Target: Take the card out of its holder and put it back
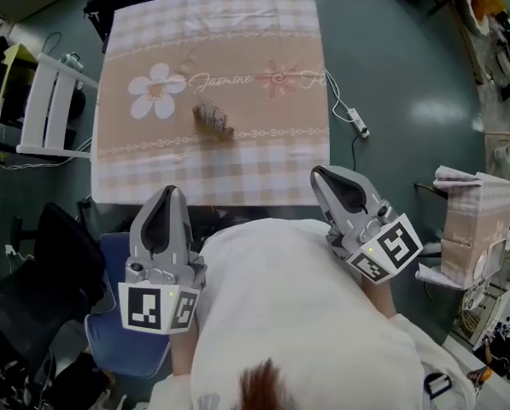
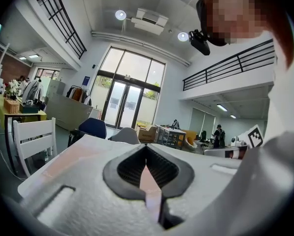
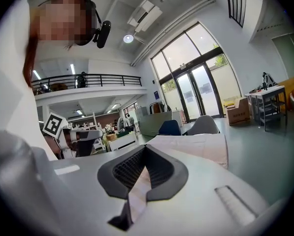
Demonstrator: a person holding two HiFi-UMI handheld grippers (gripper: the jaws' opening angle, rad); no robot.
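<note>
Off the table's left edge a white chair [image 1: 54, 109] stood on the floor and had no part in the job. The left tongs [image 1: 171, 193] hung just short of the table's near edge, toward its left corner. The left gripper view showed their jaws closed tip to tip with nothing caught between them. The table [image 1: 237, 178] was covered by a checked cloth [image 1: 263, 32] printed with a flower. On it the card holder [image 1: 212, 119] sat near the middle, a little toward the near edge and well apart from both tongs. At that size the card could not be told from the holder, so whether it was seated inside was unclear, though nothing lay loose on the cloth. The right tongs [image 1: 320, 174] were at the near right corner, just over the edge, and they too were shut and empty in the right gripper view. By my reading the task was at its very start, or between rounds, with the approach not yet made and the holder untouched. The next move would call for both tongs to reach forward to the holder. One would need to part its jaws enough to steady the holder's body, and the other would open and pinch the card's exposed edge. That pull would have to run straight along the slot, since a small light holder would likely tip or slide if dragged sideways.
</note>
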